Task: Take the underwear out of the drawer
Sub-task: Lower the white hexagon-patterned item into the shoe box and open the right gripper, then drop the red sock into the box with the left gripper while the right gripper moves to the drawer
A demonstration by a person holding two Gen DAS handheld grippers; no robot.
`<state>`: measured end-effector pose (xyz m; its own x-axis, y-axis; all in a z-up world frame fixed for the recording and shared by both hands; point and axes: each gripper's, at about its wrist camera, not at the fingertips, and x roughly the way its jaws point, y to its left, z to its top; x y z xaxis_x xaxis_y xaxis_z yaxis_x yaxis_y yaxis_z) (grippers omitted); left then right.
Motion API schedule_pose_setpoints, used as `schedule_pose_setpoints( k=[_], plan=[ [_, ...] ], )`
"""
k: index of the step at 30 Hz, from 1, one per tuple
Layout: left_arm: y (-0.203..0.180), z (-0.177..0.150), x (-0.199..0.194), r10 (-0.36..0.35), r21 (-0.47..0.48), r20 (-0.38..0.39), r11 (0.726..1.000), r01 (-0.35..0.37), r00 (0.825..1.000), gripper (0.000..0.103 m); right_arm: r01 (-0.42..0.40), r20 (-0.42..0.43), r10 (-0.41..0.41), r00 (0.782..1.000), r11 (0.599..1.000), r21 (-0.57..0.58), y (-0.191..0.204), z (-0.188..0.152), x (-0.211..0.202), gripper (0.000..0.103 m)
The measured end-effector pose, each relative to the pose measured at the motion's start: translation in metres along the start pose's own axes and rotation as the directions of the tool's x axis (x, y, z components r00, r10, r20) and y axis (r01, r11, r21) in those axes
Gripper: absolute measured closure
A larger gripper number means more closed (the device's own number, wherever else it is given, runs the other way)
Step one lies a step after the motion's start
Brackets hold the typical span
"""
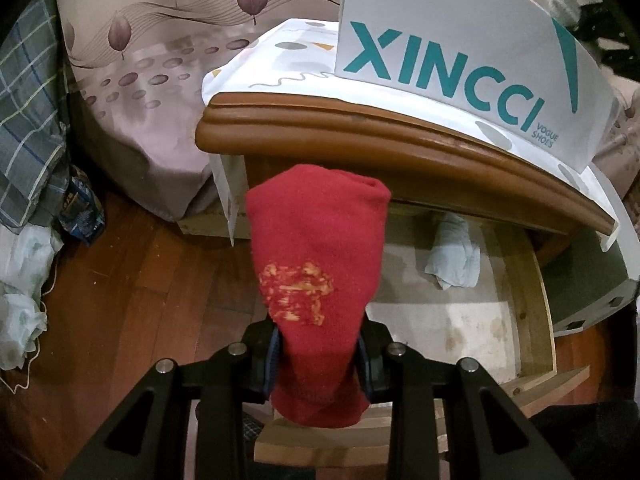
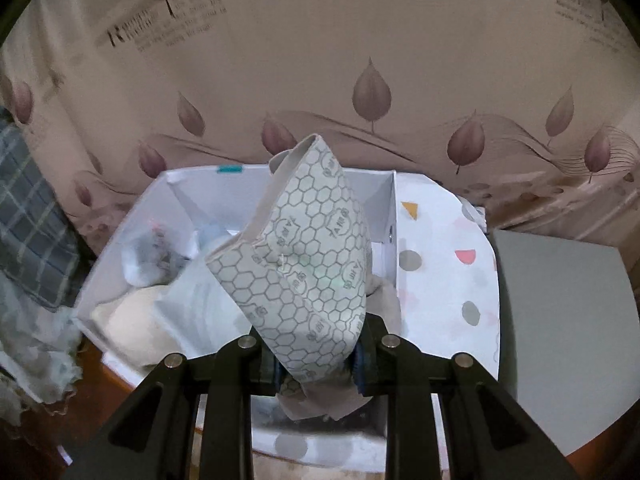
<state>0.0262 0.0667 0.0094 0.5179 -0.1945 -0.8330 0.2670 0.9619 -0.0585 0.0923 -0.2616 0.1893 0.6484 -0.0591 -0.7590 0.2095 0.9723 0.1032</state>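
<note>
My left gripper (image 1: 318, 360) is shut on a folded red piece of underwear (image 1: 316, 248) with a worn yellow print. It holds the piece above the open wooden drawer (image 1: 524, 300), in front of the nightstand's edge. A pale blue garment (image 1: 454, 260) lies inside the drawer at the back. My right gripper (image 2: 316, 360) is shut on a white piece of underwear with a grey honeycomb print (image 2: 308, 264). It holds the piece over the open white shoe box (image 2: 384, 216), which has other pale clothes (image 2: 160, 256) in it.
The white XINCCI shoe box (image 1: 452, 56) stands on the nightstand's patterned cloth (image 1: 272, 64). A bed with a leaf-print cover (image 1: 132, 68) lies behind. A plaid cloth (image 1: 28, 120) and plastic bags (image 1: 20, 280) lie on the wooden floor at left. A grey panel (image 2: 560, 300) is at right.
</note>
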Motion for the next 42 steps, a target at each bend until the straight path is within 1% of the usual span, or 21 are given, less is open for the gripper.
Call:
schedule_pose_setpoints(
  k=[3, 7, 10, 13, 15, 17, 19, 21, 25, 28, 30, 31, 33, 35, 36, 37, 38, 41, 42],
  plan=[
    [0.002, 0.001, -0.001, -0.002, -0.006, 0.0, 1.0, 0.002, 1.0, 0.072, 0.024, -0.017, -0.024, 1.0, 1.0, -0.001, 0.0, -0.003, 0.015, 0.08],
    [0.005, 0.0, 0.0, -0.02, -0.021, -0.01, 1.0, 0.019, 1.0, 0.072, 0.027, -0.041, -0.026, 0.999, 1.0, 0.01, 0.0, -0.006, 0.025, 0.079],
    [0.003, 0.0, -0.001, -0.02, -0.013, -0.01, 1.0, 0.02, 1.0, 0.072, 0.02, -0.056, -0.017, 0.998, 0.999, 0.04, -0.003, -0.008, 0.031, 0.074],
    [0.001, 0.0, 0.0, -0.02, -0.007, -0.01, 1.0, 0.02, 1.0, 0.072, 0.035, -0.042, -0.035, 0.998, 0.999, 0.01, 0.003, -0.01, 0.027, 0.066],
    [0.001, 0.001, 0.0, -0.022, -0.009, -0.01, 1.0, 0.021, 1.0, 0.072, 0.025, -0.036, -0.025, 0.999, 1.0, 0.008, 0.005, -0.013, 0.023, 0.054],
    [0.001, 0.001, -0.001, -0.022, -0.008, -0.009, 1.0, 0.022, 1.0, 0.072, 0.044, -0.02, -0.044, 0.999, 0.999, -0.022, 0.009, -0.016, 0.017, 0.05],
    [0.001, 0.001, -0.001, -0.021, -0.006, -0.007, 1.0, 0.021, 1.0, 0.072, 0.039, -0.004, -0.039, 0.999, 0.998, -0.043, 0.011, -0.02, 0.012, 0.045],
    [0.0, 0.001, 0.0, -0.02, -0.005, -0.011, 1.0, 0.02, 1.0, 0.072, 0.061, 0.009, -0.061, 0.998, 0.996, -0.071, 0.014, -0.025, 0.005, 0.034],
    [-0.002, 0.001, -0.001, -0.018, 0.003, -0.009, 1.0, 0.018, 1.0, 0.072, 0.055, 0.04, -0.051, 0.998, 0.994, -0.099, 0.016, -0.034, -0.012, 0.032],
    [-0.003, 0.001, -0.001, -0.016, 0.007, -0.009, 1.0, 0.016, 1.0, 0.072, 0.04, 0.087, -0.033, 0.996, 0.995, -0.089, 0.011, -0.044, -0.032, 0.026],
    [-0.003, 0.001, -0.001, -0.019, 0.006, -0.01, 1.0, 0.02, 1.0, 0.072, 0.004, 0.132, 0.005, 0.991, 0.997, -0.074, 0.005, -0.055, -0.046, 0.02],
    [-0.003, 0.001, -0.001, -0.023, 0.005, -0.012, 1.0, 0.023, 1.0, 0.072, -0.003, 0.155, 0.013, 0.988, 0.998, -0.065, 0.0, -0.064, -0.053, 0.019],
    [-0.003, 0.001, -0.001, -0.031, 0.006, -0.014, 0.999, 0.031, 0.999, 0.072, -0.004, 0.203, 0.012, 0.979, 0.999, -0.037, -0.007, -0.084, -0.061, 0.013],
    [-0.004, 0.001, -0.001, -0.028, 0.015, -0.014, 1.0, 0.028, 1.0, 0.072, 0.016, 0.236, -0.016, 0.972, 1.0, 0.002, -0.017, -0.116, -0.061, 0.011],
    [-0.005, 0.001, -0.001, -0.024, 0.024, -0.014, 0.999, 0.025, 1.0, 0.072, 0.025, 0.238, -0.028, 0.971, 1.0, 0.014, -0.021, -0.129, -0.058, 0.009],
    [-0.006, 0.001, -0.001, -0.024, 0.029, -0.014, 0.999, 0.025, 1.0, 0.072, 0.04, 0.231, -0.045, 0.972, 0.999, 0.026, -0.024, -0.144, -0.051, 0.009],
    [-0.008, 0.0, -0.001, -0.026, 0.035, -0.013, 0.999, 0.026, 1.0, 0.072, 0.06, 0.205, -0.065, 0.977, 0.998, 0.033, -0.029, -0.164, -0.039, 0.009],
    [-0.013, 0.0, -0.007, -0.026, 0.062, 0.011, 0.998, 0.026, 1.0, 0.072, 0.097, 0.098, -0.097, 0.99, 0.995, 0.0, -0.035, -0.202, -0.006, 0.009],
    [-0.015, 0.0, -0.009, -0.027, 0.073, 0.022, 0.997, 0.025, 0.999, 0.072, 0.108, 0.08, -0.106, 0.991, 0.994, -0.014, -0.037, -0.21, 0.001, 0.009]
  ],
)
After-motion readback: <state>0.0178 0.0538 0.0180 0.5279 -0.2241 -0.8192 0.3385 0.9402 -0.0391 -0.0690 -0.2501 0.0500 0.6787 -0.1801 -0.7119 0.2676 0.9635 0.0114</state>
